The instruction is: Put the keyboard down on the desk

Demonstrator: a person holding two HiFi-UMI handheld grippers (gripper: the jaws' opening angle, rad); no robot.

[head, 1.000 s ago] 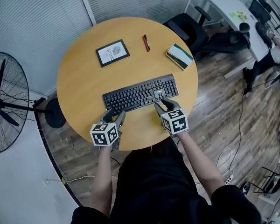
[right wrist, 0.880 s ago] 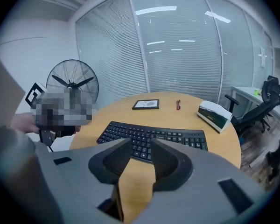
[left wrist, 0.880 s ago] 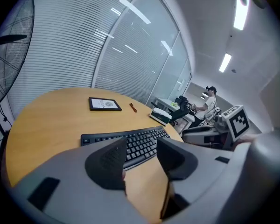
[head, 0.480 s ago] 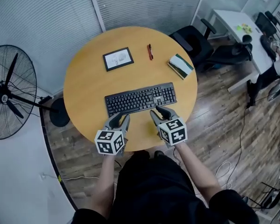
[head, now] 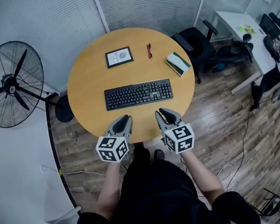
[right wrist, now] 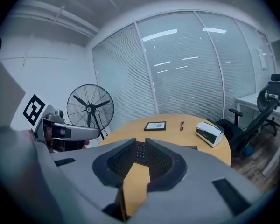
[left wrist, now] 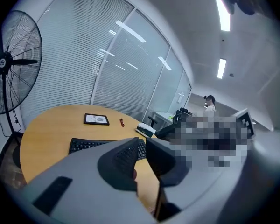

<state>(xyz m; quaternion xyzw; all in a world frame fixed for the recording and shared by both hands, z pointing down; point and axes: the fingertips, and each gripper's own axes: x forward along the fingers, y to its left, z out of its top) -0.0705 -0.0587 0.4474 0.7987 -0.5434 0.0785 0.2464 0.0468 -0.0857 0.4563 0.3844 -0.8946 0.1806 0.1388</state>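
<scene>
Our keyboard [head: 138, 94] lies lengthwise left-right, perhaps slightly slanted, on the table [head: 88, 80]. Left tongs [head: 125, 118] and right tongs [head: 160, 112], both empty, have just been closing and stand barely apart.

A black-framed picture [head: 119, 57], a red pen [head: 149, 50] and a green-and-white book [head: 178, 63] lie apart in a loose row, the pen between the other two. A pedestal fan [head: 11, 85] stands on the wooden floor [head: 224, 120] at the left, and a black office chair [head: 196, 41] sits at the right near a white table [head: 235, 24]. Pale slatted blinds [head: 144, 3] run behind them.
</scene>
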